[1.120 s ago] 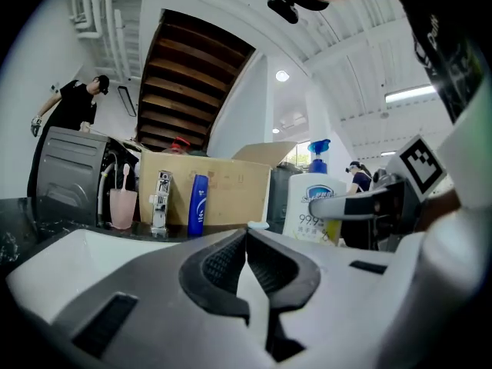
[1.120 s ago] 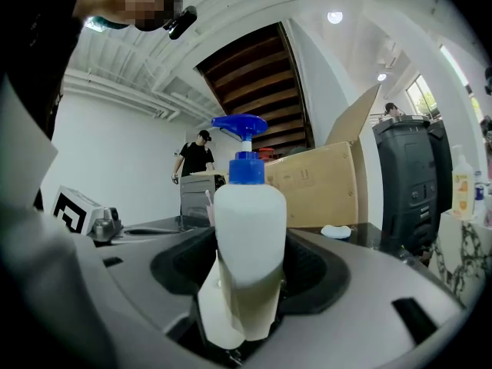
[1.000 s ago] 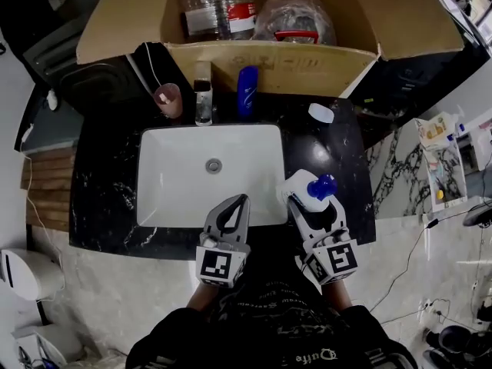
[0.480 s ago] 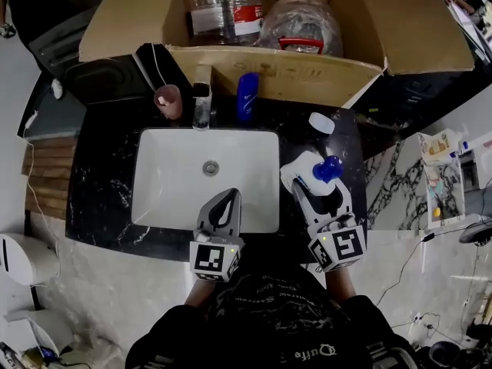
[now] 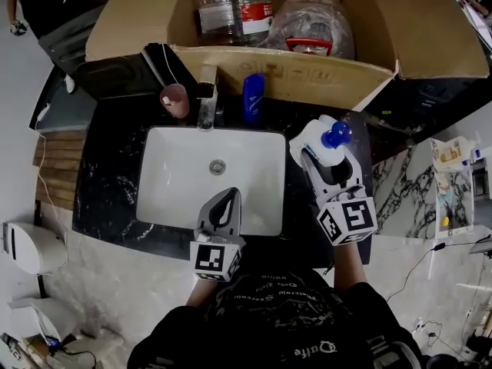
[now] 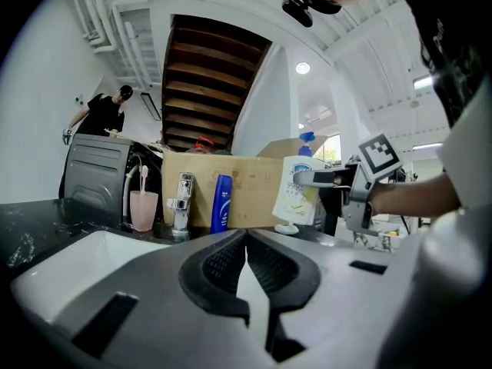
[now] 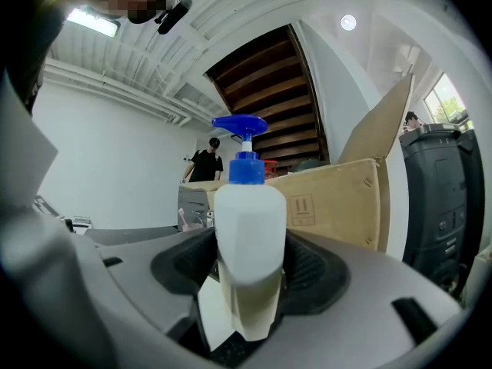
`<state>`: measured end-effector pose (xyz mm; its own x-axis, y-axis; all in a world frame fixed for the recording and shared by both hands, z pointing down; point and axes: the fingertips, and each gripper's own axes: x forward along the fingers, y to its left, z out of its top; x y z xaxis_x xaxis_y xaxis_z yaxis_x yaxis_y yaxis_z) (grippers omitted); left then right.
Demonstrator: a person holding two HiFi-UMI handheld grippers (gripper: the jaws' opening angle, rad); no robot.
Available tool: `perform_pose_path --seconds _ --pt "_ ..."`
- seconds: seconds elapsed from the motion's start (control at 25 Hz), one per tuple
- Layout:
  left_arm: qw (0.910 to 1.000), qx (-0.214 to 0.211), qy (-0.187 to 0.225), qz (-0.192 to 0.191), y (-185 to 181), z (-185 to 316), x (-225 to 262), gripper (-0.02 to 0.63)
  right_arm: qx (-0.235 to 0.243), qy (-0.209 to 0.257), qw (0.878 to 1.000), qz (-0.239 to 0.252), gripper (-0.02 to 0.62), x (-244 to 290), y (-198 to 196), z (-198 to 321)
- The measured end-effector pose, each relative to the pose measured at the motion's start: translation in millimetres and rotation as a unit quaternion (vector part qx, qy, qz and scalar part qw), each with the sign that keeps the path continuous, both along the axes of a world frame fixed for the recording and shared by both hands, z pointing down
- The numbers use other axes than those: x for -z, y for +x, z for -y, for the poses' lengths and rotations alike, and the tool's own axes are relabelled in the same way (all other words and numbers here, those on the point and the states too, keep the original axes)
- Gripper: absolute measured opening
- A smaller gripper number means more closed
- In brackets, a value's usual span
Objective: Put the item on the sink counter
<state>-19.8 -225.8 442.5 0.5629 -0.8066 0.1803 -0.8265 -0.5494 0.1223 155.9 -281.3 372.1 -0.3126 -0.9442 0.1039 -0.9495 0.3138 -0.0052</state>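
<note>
A white pump bottle [image 5: 317, 143] with a blue pump head [image 5: 336, 135] is upright in my right gripper [image 5: 326, 157], which is shut on its body. It hangs over the back right part of the black marble sink counter [image 5: 108, 177], right of the white basin [image 5: 177, 177]. In the right gripper view the bottle [image 7: 250, 221] fills the space between both pads. The left gripper view shows the bottle [image 6: 300, 192] held above the counter. My left gripper [image 5: 228, 200] hovers over the basin's front edge, shut with nothing in it [image 6: 246, 241].
At the back of the counter stand a pink cup with a toothbrush [image 5: 176, 99], a chrome faucet [image 5: 206, 103] and a blue bottle [image 5: 252, 97]. Behind them is an open cardboard box [image 5: 292, 69] with plastic bottles. A small white dish [image 6: 286, 228] lies below the held bottle.
My right gripper has carried the pump bottle away from me, from beside the basin's front right corner to the back right of the counter. The left gripper has stayed put.
</note>
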Motion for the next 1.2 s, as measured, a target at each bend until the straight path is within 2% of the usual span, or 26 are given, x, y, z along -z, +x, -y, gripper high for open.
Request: perform_pose_path --seconds 0.24,0.44,0.72,1.2 --pt "0.9999 0.009 -0.009 0.008 -0.3 1.4 -4.0 0.008 0.005 -0.002 1.0 0.02 0.258 -4.3 10.9 33.8" --pt "0.9997 0.002 -0.017 0.016 5.9 -0.8 -10.3 0.008 0.005 0.002 1.0 0.018 0.258 -8.5 15.9 58.0" --pt "0.9994 0.003 -0.027 0.024 11.8 3.0 -16.3 0.008 0.015 -0.011 1.0 -0.002 0.258 -23.5 20.5 84.2" --pt "0.9979 0.016 -0.048 0.04 11.2 4.3 -31.0 0.008 0.032 -0.039 0.999 -0.003 0.258 -58.3 18.8 117.6"
